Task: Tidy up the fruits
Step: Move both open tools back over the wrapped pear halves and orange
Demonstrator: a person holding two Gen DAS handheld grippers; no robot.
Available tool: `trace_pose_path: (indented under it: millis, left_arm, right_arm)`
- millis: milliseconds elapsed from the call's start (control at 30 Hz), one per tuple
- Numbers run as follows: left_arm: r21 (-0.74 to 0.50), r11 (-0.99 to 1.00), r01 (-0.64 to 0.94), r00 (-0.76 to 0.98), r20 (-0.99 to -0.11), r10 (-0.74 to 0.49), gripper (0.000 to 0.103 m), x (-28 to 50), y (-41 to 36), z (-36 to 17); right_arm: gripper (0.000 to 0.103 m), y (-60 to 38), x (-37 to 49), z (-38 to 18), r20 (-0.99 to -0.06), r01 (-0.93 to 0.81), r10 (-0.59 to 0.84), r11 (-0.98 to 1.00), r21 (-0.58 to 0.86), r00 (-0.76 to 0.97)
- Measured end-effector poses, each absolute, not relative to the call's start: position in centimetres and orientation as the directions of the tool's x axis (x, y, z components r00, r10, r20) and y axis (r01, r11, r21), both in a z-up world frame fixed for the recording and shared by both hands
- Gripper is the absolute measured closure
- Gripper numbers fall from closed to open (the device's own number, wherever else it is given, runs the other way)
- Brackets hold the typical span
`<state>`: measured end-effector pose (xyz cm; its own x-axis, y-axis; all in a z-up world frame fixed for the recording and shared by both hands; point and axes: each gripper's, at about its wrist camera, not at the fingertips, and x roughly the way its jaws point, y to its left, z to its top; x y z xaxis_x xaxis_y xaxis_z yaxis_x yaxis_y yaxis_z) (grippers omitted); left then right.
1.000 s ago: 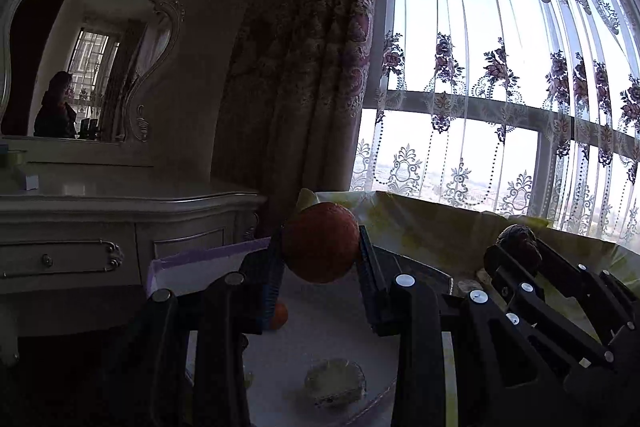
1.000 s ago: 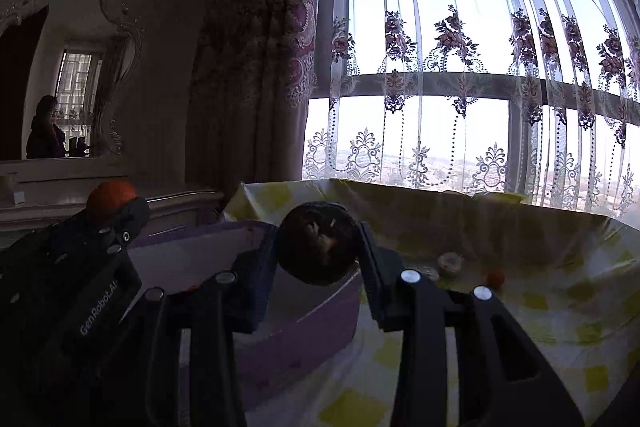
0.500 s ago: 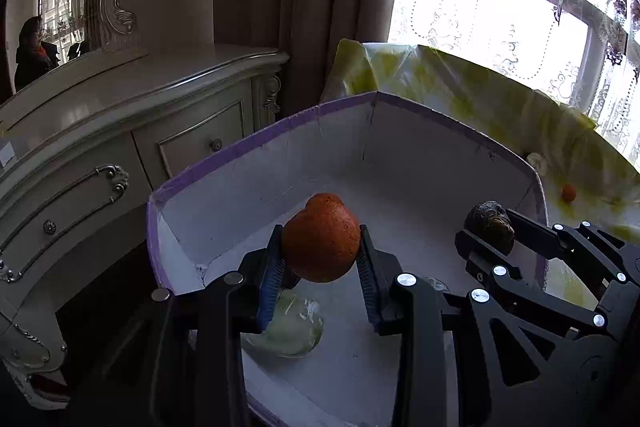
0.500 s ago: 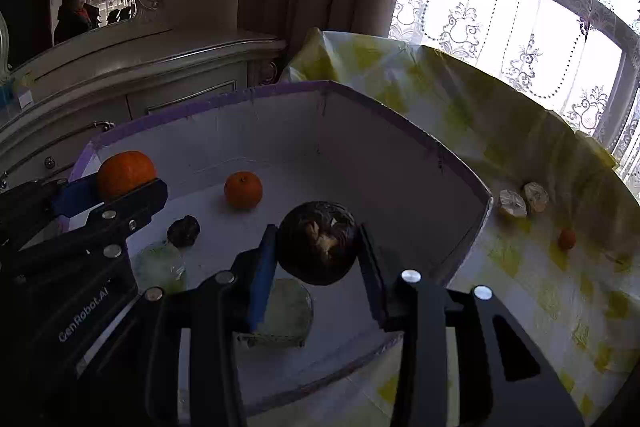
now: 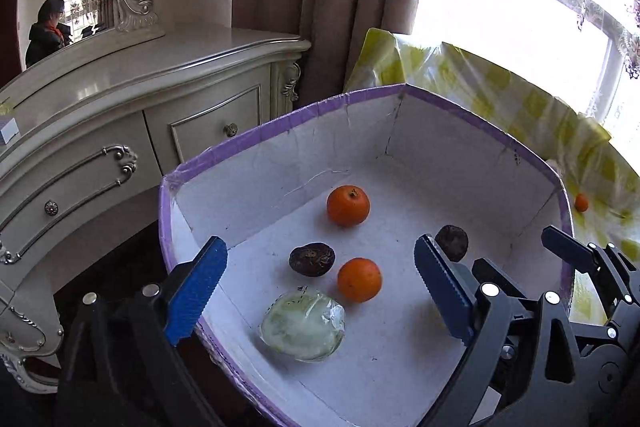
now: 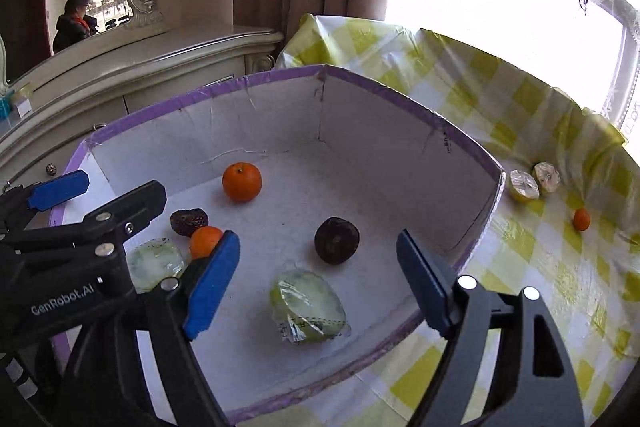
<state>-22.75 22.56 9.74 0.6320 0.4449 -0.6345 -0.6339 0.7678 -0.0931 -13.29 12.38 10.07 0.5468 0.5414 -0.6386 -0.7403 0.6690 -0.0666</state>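
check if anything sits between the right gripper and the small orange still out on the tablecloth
Yes. The right gripper hangs open over the inside of the box, so the box's right-hand wall stands between it and the small orange on the tablecloth. Past that wall, nothing visible lies in the way; the two wrapped pieces sit farther back.

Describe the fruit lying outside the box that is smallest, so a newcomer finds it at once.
Start at the purple-rimmed box on the yellow checked tablecloth. Look past its right wall: two pale cut halves lie together, and beyond them, alone, sits a tiny orange fruit, the only orange thing outside the box.
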Motion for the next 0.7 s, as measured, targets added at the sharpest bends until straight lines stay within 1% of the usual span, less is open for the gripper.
trace_pose_path:
  millis: [100, 167, 300, 367, 433, 500, 600, 700]
  left_arm:
    - [-0.069, 0.761, -0.646, 0.618, -0.631, 0.468, 0.011, -22.6, 22.2, 9.7]
    - [-0.061, 0.756, -0.651, 0.613, -0.63, 0.477, 0.011, -22.6, 21.9, 9.7]
    - [-0.038, 0.747, -0.664, 0.603, -0.618, 0.505, 0.011, -22.6, 21.3, 10.0]
    - [-0.03, 0.73, -0.683, 0.601, -0.591, 0.538, 0.011, -23.0, 20.7, 10.4]
    - [-0.024, 0.712, -0.702, 0.609, -0.539, 0.582, 0.011, -23.7, 20.0, 11.2]
    - [-0.022, 0.705, -0.709, 0.631, -0.466, 0.62, 0.011, -24.4, 18.8, 12.3]
    - [-0.024, 0.712, -0.701, 0.683, -0.308, 0.662, 0.01, -25.9, 15.9, 14.2]
    - [0.003, 0.743, -0.669, 0.736, -0.134, 0.663, 0.01, -27.1, 12.1, 15.6]
  right_arm:
    - [0.02, 12.0, -13.9, 10.0, -0.609, -0.75, 0.562, 0.656, -0.085, 0.56]
    - [0.012, 11.7, -14.3, 10.0, -0.589, -0.754, 0.575, 0.65, -0.095, 0.569]
    - [0.012, 10.7, -15.0, 10.0, -0.543, -0.762, 0.607, 0.641, -0.097, 0.58]
    - [0.012, 9.8, -15.1, 10.2, -0.508, -0.759, 0.625, 0.645, -0.09, 0.592]
    - [0.012, 8.2, -15.1, 10.8, -0.454, -0.755, 0.654, 0.653, -0.064, 0.605]
    - [0.008, 6.3, -14.8, 11.5, -0.398, -0.74, 0.671, 0.672, -0.029, 0.626]
    - [0.007, 3.2, -13.9, 12.2, -0.331, -0.701, 0.67, 0.712, 0.033, 0.665]
    - [0.006, -0.1, -12.6, 12.3, -0.291, -0.649, 0.649, 0.753, 0.11, 0.703]
